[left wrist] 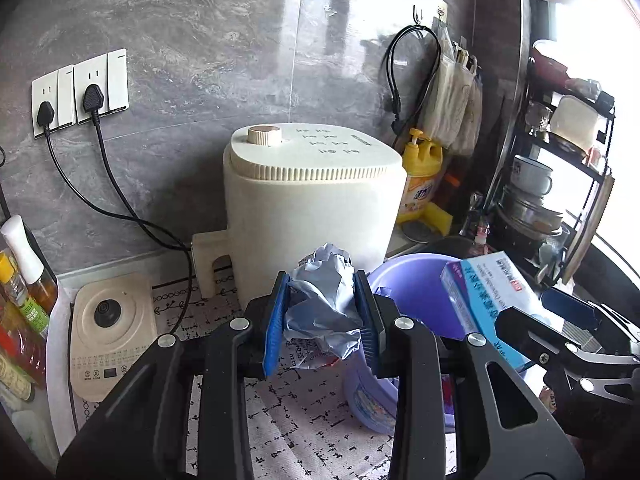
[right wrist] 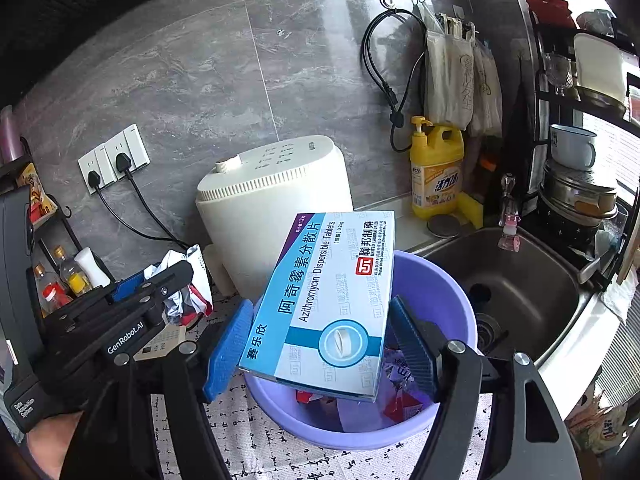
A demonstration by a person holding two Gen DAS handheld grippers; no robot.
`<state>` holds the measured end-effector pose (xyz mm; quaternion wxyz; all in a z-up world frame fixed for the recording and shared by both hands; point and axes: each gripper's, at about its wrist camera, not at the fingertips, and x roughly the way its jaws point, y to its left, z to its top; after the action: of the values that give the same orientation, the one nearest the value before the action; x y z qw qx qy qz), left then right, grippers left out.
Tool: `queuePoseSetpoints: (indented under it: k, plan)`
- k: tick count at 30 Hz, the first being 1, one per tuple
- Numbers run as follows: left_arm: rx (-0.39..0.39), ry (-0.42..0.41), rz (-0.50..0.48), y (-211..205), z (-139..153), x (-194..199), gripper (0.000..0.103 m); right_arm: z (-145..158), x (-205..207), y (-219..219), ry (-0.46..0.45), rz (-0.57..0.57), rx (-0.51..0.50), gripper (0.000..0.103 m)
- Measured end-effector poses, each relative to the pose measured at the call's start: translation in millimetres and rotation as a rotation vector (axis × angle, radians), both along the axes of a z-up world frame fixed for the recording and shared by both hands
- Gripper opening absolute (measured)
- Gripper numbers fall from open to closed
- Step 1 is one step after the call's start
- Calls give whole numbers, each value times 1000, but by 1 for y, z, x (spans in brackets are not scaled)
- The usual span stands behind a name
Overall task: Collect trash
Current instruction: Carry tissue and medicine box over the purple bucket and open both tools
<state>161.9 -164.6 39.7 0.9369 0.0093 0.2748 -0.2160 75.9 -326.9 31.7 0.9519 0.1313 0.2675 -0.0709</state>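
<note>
My left gripper [left wrist: 322, 320] is shut on a crumpled grey-blue wrapper [left wrist: 324, 304] and holds it just left of the purple basin [left wrist: 412, 292]. My right gripper [right wrist: 320, 344] is shut on a blue and white medicine box [right wrist: 324, 300] and holds it tilted above the purple basin [right wrist: 452, 296], which has several pieces of trash in it. In the right wrist view the left gripper [right wrist: 160, 280] with its crumpled wrapper [right wrist: 188, 288] is at the left of the basin. In the left wrist view the box [left wrist: 484, 300] and the right gripper [left wrist: 560, 320] are at the right.
A cream appliance [left wrist: 312, 200] stands behind the basin. A yellow detergent bottle [right wrist: 436, 168] and the steel sink [right wrist: 512, 280] are at the right, with a dish rack [right wrist: 580, 140] beyond. Sauce bottles [left wrist: 24, 280] and a cream base unit [left wrist: 108, 332] are at the left. Plugged cables [left wrist: 120, 200] run from the wall sockets.
</note>
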Motion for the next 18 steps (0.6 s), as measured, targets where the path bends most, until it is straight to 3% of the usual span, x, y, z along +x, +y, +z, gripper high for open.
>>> queuePoseSetpoints:
  k: [2,18]
  plan:
    - [-4,-2,-12,-6,1,0,32,0,-3,-10,-4,-24,4,89]
    - [-8,11,-156,-70,-2,-11,32,0,-46,-59,-2,-146,15,88]
